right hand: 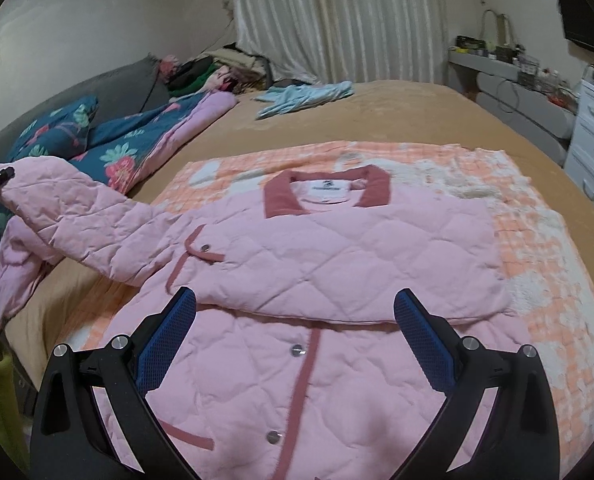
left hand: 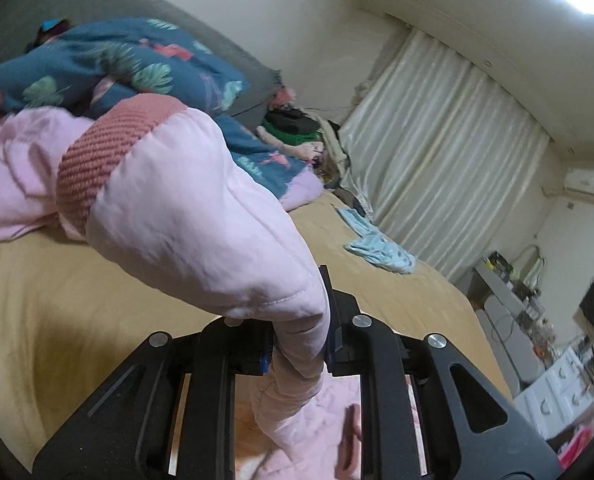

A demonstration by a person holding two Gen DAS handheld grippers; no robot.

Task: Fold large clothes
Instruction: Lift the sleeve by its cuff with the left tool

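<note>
A: Item: pink quilted padded jacket (right hand: 317,248) with rose trim and snap buttons. Location?
B: Spread front-up on orange-checked fleece blanket (right hand: 537,240), on tan-covered bed (right hand: 417,112). One sleeve already across chest; other sleeve (right hand: 77,208) lifted off to the side.
A: Tongs?
B: Left tongs (left hand: 297,344) clamped on sleeve fabric near rose ribbed cuff (left hand: 97,160). Right tongs (right hand: 295,336) spread apart above jacket front, holding nothing.
A: Risk?
B: Thick padding slipping from pinch; unpinned body likely dragged askew.
</note>
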